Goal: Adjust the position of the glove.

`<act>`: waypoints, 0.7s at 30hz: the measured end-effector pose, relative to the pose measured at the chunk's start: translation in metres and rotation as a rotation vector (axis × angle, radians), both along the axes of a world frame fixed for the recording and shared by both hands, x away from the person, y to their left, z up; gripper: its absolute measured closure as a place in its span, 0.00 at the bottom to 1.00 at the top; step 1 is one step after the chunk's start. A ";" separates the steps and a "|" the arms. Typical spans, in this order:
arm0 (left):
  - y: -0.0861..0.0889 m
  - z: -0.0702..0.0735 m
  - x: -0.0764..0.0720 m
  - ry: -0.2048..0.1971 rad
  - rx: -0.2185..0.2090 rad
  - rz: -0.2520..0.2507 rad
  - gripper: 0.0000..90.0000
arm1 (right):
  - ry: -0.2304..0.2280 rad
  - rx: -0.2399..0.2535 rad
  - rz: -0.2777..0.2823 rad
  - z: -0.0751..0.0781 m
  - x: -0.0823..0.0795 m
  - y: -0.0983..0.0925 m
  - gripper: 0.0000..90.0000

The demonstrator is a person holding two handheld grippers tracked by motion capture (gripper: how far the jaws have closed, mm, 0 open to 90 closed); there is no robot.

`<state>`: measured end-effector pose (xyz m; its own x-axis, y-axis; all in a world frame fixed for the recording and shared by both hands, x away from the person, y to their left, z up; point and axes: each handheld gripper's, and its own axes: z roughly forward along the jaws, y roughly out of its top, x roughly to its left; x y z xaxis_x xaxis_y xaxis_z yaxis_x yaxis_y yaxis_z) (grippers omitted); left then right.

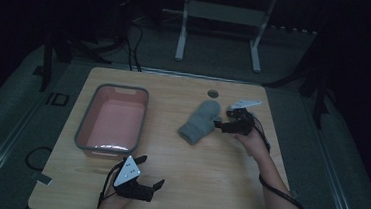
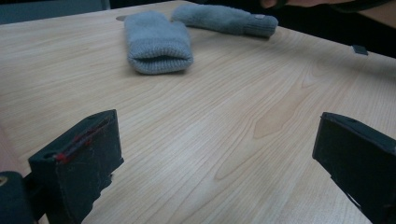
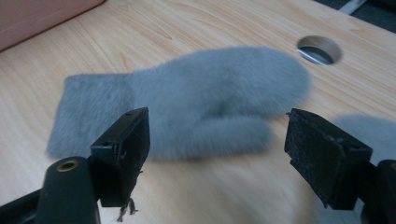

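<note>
Right gripper point(image 1: 225, 122) hovering at the thumb side of a grey mitten point(image 1: 199, 121), jaws spread wide, nothing pinched; mitten lying flat just ahead of them on the wooden table point(image 1: 207, 186). Second mitten point(image 2: 224, 19) resting beyond the first in the left gripper view. Left gripper point(image 1: 149, 172) near the table's front edge, jaws likewise spread, well apart from both. Pink bin point(image 1: 113, 122) standing left of the mittens.
</note>
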<state>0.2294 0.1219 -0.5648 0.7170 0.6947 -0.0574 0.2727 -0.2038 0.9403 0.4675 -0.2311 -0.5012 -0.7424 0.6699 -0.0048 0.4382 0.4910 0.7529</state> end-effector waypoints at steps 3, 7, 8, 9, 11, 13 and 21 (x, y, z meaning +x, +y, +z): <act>0.000 0.001 -0.001 0.002 -0.004 0.006 0.02 | -0.005 -0.043 0.019 -0.006 0.009 0.014 0.30; 0.000 0.002 -0.002 -0.002 -0.004 -0.001 0.02 | -0.004 -0.079 0.046 -0.010 0.022 0.030 0.30; 0.000 0.002 -0.002 -0.002 -0.004 -0.001 0.02 | -0.004 -0.079 0.046 -0.010 0.022 0.030 0.30; 0.000 0.002 -0.002 0.001 -0.006 -0.004 0.02 | 0.014 -0.082 0.050 -0.013 0.030 0.037 0.31; -0.001 0.002 -0.002 0.006 -0.013 -0.005 0.02 | 0.028 -0.091 0.051 -0.018 0.035 0.042 0.33; 0.000 0.002 -0.003 0.005 -0.013 -0.008 0.02 | 0.031 -0.099 0.044 -0.023 0.039 0.046 0.33; -0.002 0.003 -0.004 0.002 -0.001 -0.014 0.02 | 0.083 -0.123 0.039 -0.042 0.048 0.056 0.58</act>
